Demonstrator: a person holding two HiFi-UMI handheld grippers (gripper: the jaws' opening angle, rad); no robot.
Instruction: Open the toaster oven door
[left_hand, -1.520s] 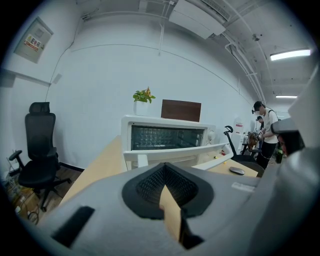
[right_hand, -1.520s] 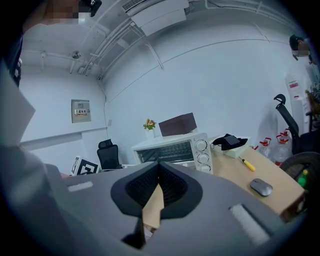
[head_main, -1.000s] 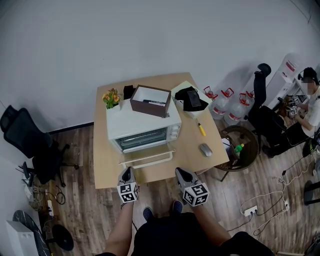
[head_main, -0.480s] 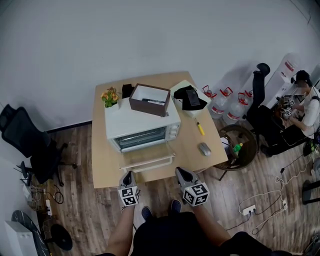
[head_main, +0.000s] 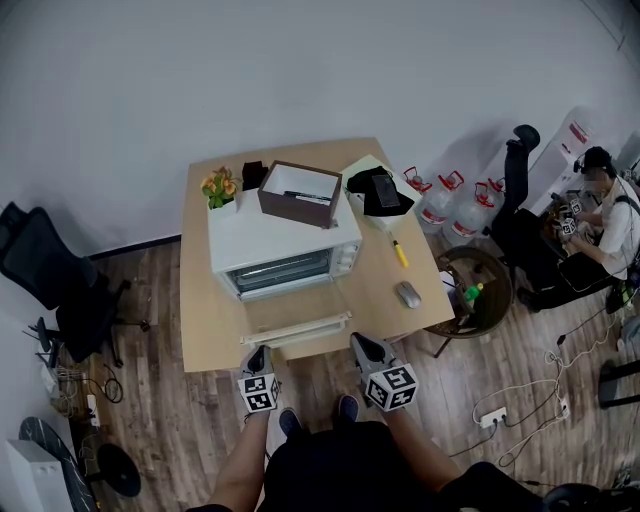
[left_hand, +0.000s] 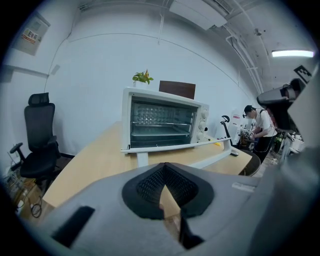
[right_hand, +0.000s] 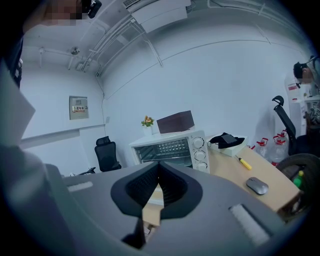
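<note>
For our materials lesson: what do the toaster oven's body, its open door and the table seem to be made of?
Toaster oven body: probably painted metal, smooth matte white. Door: likely glass, since the tabletop shows through it. Table: wood or laminate, with an even pale tan surface.

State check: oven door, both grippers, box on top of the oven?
toaster oven door: fully open, folded down flat.
left gripper: shut, empty.
right gripper: shut, empty.
brown box: no lid, sitting on the toaster oven.
</note>
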